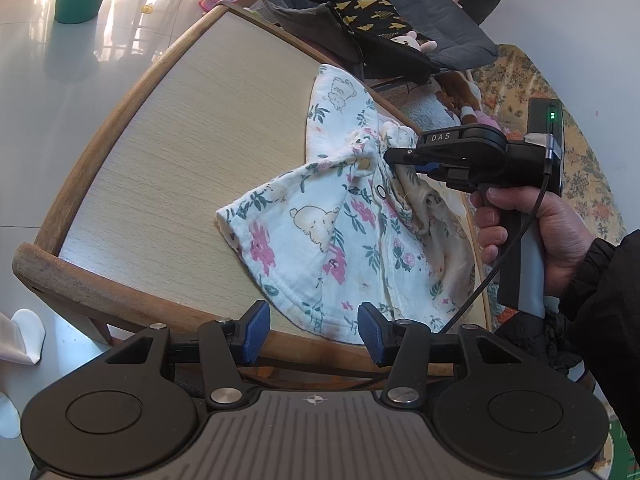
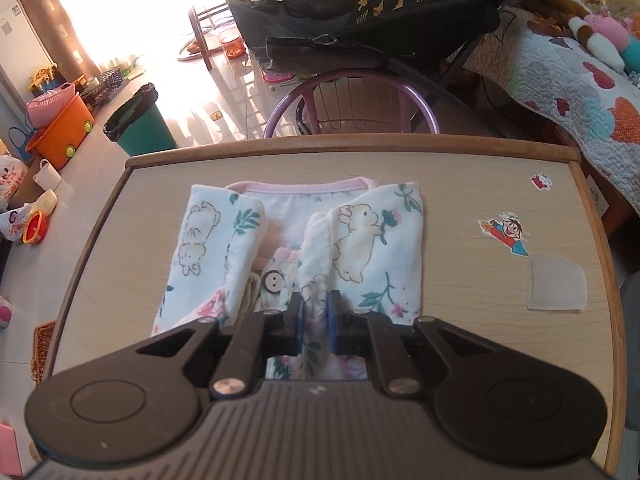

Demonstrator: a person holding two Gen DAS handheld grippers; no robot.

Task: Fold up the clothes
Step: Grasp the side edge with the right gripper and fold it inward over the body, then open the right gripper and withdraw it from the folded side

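So the worktop is a light wood one with a raised rim, and the floral baby garment sits toward its right edge as the left wrist view shows it, sleeves already tucked in, long axis running away from the person. The right gripper is the nearer one: jaws nearly closed with a ridge of the fabric between them. The left gripper hangs at the near edge, jaws about half open, holding nothing.
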